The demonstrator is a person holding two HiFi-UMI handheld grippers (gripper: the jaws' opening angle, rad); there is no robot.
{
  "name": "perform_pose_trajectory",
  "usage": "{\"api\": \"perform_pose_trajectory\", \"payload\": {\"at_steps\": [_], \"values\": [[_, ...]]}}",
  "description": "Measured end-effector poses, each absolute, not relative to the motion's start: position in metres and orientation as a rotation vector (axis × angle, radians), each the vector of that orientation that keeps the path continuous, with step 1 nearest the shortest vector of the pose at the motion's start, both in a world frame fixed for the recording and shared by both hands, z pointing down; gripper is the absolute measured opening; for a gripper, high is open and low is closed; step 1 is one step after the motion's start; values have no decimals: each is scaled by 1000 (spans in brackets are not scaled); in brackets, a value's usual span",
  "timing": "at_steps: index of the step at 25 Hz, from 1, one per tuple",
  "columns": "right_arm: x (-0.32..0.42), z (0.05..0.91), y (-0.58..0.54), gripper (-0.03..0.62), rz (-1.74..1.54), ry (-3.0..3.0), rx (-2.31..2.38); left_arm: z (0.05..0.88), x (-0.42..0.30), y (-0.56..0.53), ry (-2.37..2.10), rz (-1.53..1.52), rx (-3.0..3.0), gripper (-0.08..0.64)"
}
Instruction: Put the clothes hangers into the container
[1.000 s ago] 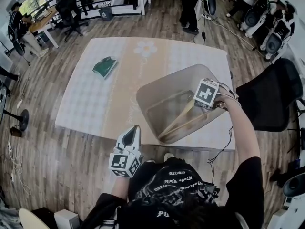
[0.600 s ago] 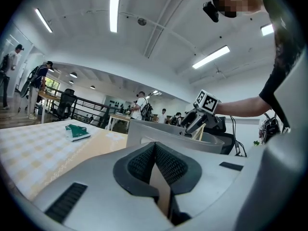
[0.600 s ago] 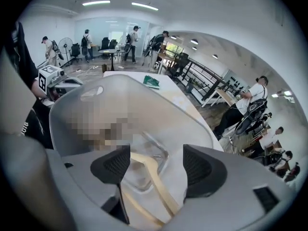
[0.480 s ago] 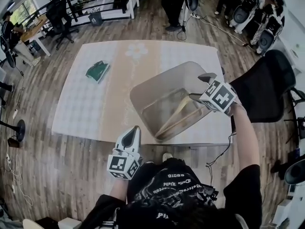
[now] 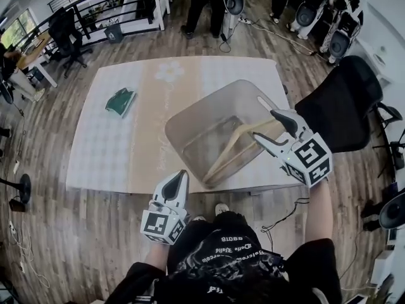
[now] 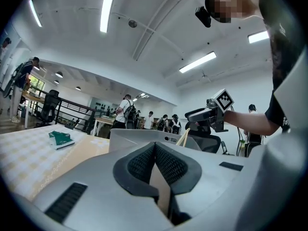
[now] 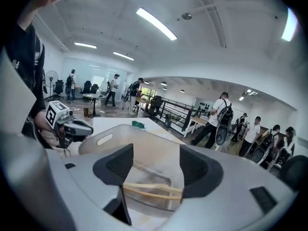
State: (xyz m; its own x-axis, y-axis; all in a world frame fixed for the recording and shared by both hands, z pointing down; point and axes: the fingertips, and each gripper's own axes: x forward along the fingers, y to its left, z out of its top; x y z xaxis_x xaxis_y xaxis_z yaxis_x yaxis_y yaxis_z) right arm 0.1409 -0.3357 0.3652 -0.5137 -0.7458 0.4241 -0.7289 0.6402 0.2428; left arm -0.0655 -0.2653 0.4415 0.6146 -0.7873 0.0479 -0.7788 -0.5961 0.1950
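Right gripper over the container, hangers inside.
The right gripper (image 5: pixel 269 126) hangs over the right rim of the container (image 5: pixel 205 106), jaws wide but closing, with nothing pressed between them. The left gripper (image 5: pixel 180 177) is held before the near edge of the table (image 5: pixel 114 151), jaws together, empty. The wooden hangers (image 5: pixel 237 149) lie inside the container, which stands at the table's near right corner.

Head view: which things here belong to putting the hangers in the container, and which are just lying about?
Part of the job:
- wooden clothes hanger, lying in the container
- translucent container on the table

Just lying about:
- green flat item on the table's far left part
- black office chair beside the table
- cloth-covered table itself
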Motion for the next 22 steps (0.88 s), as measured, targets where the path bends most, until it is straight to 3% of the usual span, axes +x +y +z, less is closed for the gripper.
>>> {"api": "perform_pose_trajectory", "payload": {"at_steps": [22], "values": [[121,466,-206,285,326,-2531,1751,461,-71,-209,-1174,-3,2712,20]]}}
